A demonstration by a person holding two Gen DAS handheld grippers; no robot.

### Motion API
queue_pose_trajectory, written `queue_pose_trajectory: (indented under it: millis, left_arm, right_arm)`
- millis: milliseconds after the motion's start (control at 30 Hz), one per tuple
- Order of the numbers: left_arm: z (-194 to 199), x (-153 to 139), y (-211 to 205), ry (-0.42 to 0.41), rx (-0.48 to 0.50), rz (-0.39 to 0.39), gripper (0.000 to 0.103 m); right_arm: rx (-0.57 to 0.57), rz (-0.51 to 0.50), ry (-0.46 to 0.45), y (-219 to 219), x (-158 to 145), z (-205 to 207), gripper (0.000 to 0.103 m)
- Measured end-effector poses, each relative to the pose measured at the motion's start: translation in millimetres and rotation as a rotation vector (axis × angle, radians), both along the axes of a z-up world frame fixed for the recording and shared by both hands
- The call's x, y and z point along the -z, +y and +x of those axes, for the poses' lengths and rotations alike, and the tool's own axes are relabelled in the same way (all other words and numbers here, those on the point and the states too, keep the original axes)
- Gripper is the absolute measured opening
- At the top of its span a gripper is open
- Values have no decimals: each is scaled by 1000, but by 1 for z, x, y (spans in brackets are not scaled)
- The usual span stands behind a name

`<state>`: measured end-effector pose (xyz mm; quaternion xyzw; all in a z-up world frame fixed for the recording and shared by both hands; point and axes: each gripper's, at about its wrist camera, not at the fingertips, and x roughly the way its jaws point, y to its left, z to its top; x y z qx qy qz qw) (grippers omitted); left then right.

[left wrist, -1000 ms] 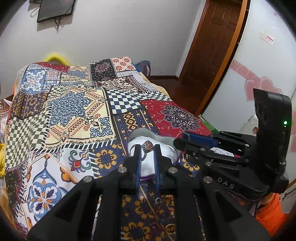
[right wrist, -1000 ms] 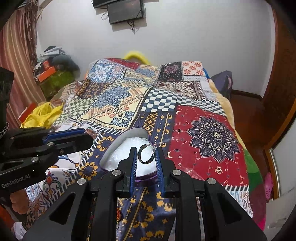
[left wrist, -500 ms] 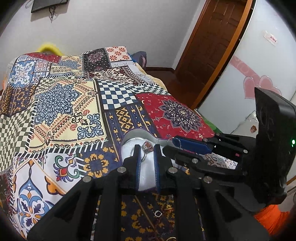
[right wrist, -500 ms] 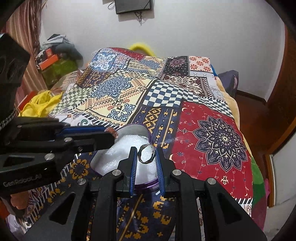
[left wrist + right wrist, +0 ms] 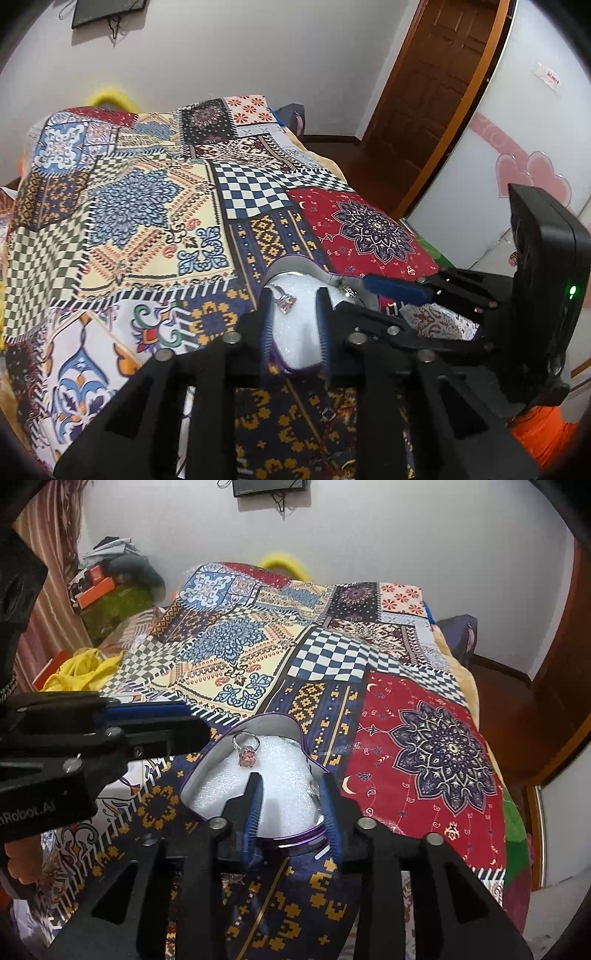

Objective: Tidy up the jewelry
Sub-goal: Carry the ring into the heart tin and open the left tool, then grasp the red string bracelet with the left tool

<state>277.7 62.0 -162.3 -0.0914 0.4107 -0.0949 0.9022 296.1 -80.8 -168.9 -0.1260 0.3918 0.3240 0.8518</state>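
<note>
1. A patchwork bedspread (image 5: 332, 657) covers the bed, and a jewelry box (image 5: 258, 775) with a purple rim and white foam lining sits open near its front edge.
2. A silver ring with a pink stone (image 5: 246, 751) lies on the white foam toward the back of the box, stone facing forward; in the left wrist view the same ring (image 5: 284, 299) rests just beside the left finger of the left gripper.
3. The left gripper (image 5: 293, 321) hangs over the box with its fingers spread apart and nothing between them.
4. The right gripper (image 5: 290, 805) is also spread wide over the front of the box, with only foam between its fingers.
5. A second, plain silver ring (image 5: 347, 290) shows in the left wrist view at the right rim of the box, close to the right gripper's blue fingertip; whether the two touch cannot be told.
6. A wooden door (image 5: 436, 96) stands behind the bed on the right.
</note>
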Motion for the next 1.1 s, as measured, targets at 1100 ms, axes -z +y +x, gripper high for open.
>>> queue_pose_trajectory:
  millis: [1100]
  left_arm:
    - [-90,22,-22,75,24,138,38]
  right_arm:
    - [102,29,-17,-49,-17,-76,32]
